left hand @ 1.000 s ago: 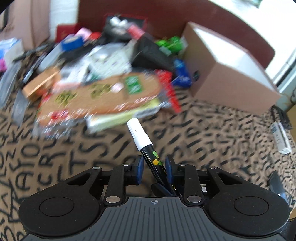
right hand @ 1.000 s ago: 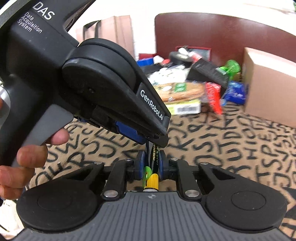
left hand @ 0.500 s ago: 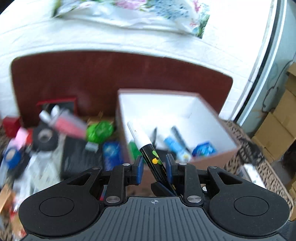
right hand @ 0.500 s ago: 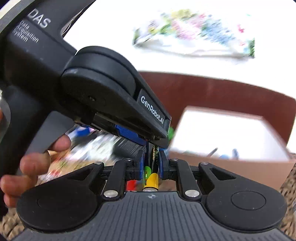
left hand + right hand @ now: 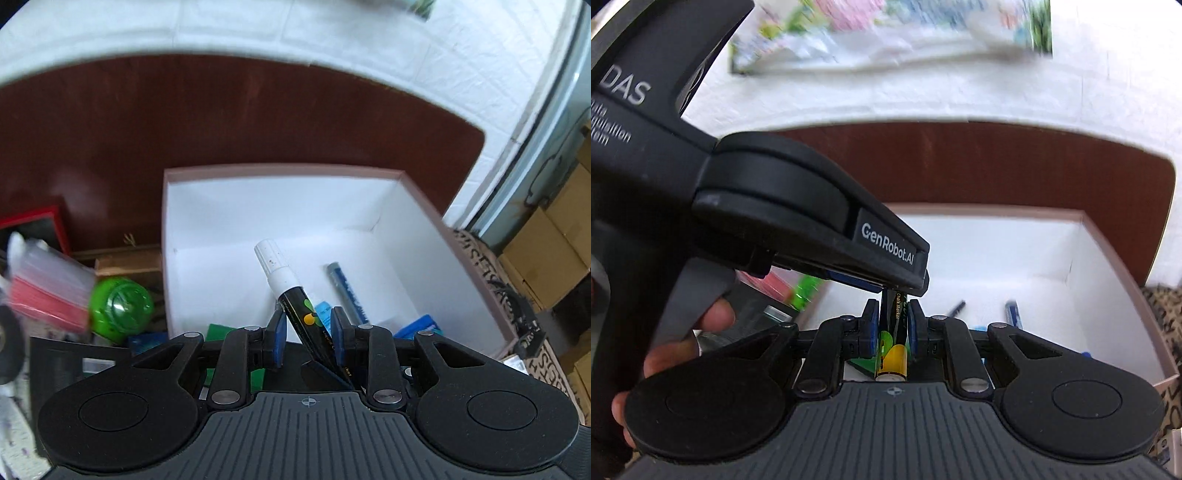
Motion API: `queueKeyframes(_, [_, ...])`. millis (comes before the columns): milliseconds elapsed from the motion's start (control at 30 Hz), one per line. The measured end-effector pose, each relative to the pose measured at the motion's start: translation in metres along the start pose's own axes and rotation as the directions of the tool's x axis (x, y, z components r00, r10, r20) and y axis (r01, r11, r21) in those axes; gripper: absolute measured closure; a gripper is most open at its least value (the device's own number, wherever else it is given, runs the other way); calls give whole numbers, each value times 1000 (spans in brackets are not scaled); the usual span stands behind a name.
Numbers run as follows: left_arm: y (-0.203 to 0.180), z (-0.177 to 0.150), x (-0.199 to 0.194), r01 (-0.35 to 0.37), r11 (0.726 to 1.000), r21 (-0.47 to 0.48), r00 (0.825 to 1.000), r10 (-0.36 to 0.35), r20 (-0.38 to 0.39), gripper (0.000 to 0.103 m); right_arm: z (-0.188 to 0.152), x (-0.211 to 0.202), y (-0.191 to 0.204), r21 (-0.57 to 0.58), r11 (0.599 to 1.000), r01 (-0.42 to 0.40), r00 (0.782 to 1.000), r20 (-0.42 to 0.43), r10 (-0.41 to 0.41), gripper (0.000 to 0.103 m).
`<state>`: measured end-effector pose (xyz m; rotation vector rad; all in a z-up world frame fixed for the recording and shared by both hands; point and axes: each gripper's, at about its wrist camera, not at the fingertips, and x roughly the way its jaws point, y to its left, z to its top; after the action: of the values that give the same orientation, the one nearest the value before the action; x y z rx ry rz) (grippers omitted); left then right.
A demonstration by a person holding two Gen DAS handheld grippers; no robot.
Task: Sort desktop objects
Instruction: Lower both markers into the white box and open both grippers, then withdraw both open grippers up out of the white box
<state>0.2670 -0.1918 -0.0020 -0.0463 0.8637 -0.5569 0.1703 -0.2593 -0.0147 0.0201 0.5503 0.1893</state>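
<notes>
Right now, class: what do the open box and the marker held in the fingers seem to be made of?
Box: likely cardboard or paperboard; thin straight walls, matte white inside, dull pinkish-brown rim. Marker: probably plastic; glossy black printed barrel, smooth white cap with small dark specks. Both grippers, left and right, are shut on it.

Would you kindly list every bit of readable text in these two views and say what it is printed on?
"GenRobot.AI": side of the left gripper.
"DAS": left gripper's body, smaller lines beneath too blurred.
"Chalk Marker": chalk marker in the right gripper.
Tablecloth letters: no readable word.
</notes>
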Motion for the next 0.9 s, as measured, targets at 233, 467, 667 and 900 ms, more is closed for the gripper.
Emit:
queueKeyframes(233, [7,4,34,-36,999,27,998,37,-51,79,-1,40,-10,15,1000,-2,995,-98,3,85])
queueKeyframes(467, [12,10,49,-47,999,22,996,48,-71,54,1,59,-16,28,1000,4,991,-136,0,85])
queueKeyframes(667, [6,10,35,43,998,48,998,-41,-44,17,-1,66,-16,-7,999,46,985,-165,-47,61])
queueKeyframes(900, [2,-3,-8,6,1000,27,996,-9,91,0,-8,30,-20,-24,996,90,995,-45,-91,11])
